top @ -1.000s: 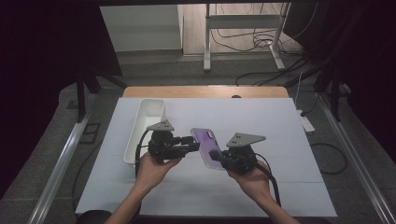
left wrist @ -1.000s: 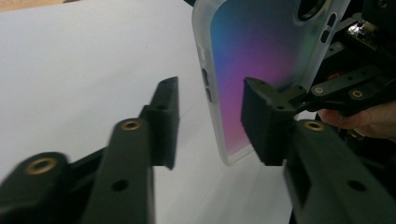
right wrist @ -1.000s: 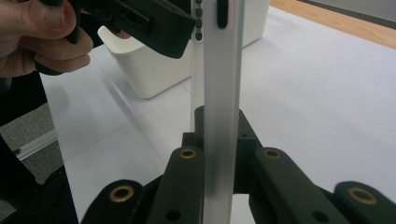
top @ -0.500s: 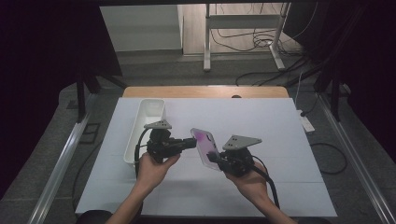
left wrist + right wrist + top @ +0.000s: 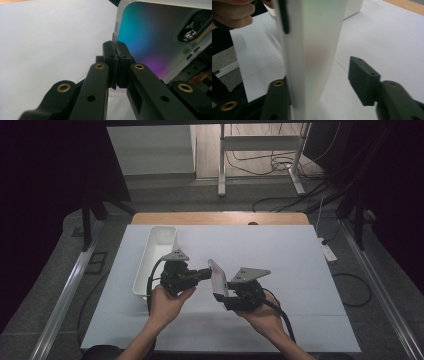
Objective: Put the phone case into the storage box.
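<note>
phone case: lifted off the table, between the two grippers, standing on edge — long axis roughly vertical
left gripper: clenched on the case's near edge, case rises straight ahead of its tips
right gripper: jaws spread, case leans on one jaw only — no clamp
judgement: left carries it; right must close before any handover

The counter is covered in white, with a wooden strip showing along its 12 o'clock edge. A long white bin lies directly on it toward 10 o'clock, running lengthwise from 12 toward 6.
</note>
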Available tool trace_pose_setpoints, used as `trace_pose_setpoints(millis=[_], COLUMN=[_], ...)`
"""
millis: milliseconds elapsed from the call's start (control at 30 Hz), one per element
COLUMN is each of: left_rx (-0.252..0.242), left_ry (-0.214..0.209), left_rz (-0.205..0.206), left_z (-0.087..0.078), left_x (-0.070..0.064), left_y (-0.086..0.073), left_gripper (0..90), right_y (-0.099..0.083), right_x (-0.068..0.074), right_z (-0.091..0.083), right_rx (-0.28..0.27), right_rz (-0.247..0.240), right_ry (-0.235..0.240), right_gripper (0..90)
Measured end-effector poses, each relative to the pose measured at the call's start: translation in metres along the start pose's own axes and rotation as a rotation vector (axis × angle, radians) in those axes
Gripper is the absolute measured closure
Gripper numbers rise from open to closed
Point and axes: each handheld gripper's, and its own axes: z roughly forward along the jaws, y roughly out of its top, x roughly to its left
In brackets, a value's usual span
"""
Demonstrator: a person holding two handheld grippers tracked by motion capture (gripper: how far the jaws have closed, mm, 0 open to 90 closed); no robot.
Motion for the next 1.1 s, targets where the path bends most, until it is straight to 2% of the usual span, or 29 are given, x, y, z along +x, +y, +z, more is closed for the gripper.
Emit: trace_pose_setpoints(millis=[133,267,467,733,1100], left_rx=[0.009,0.009,0.006,0.022,0.025], left_ry=[0.019,0.021,0.014,0.010,0.066], left_rz=[0.006,-0.002,-0.007,0.004,0.017], left_z=[0.0024,0.0036,0.0051,0.0078,0.0059], left_x=[-0.0026,-0.0022,-0.0034,-0.0061,-0.0046], left_y=[-0.0002,-0.0008,-0.0009,-0.0015,-0.0016], left_gripper=[88.6,88.6,88.7,88.6,88.6], right_y=[-0.0002,0.0000,0.0006,0.0008,0.0018], right_x=[0.0002,0.0012,0.0023,0.0041,0.0021], right_z=[0.0032,0.0048,0.0048,0.0068,-0.0006], right_rx=[0.005,-0.010,-0.027,-0.038,-0.049], right_rz=[0.002,0.007,0.011,0.005,0.007], right_ry=[-0.001,0.011,0.035,0.011,0.016], right_gripper=[37.6,33.4,30.7,27.7,21.1])
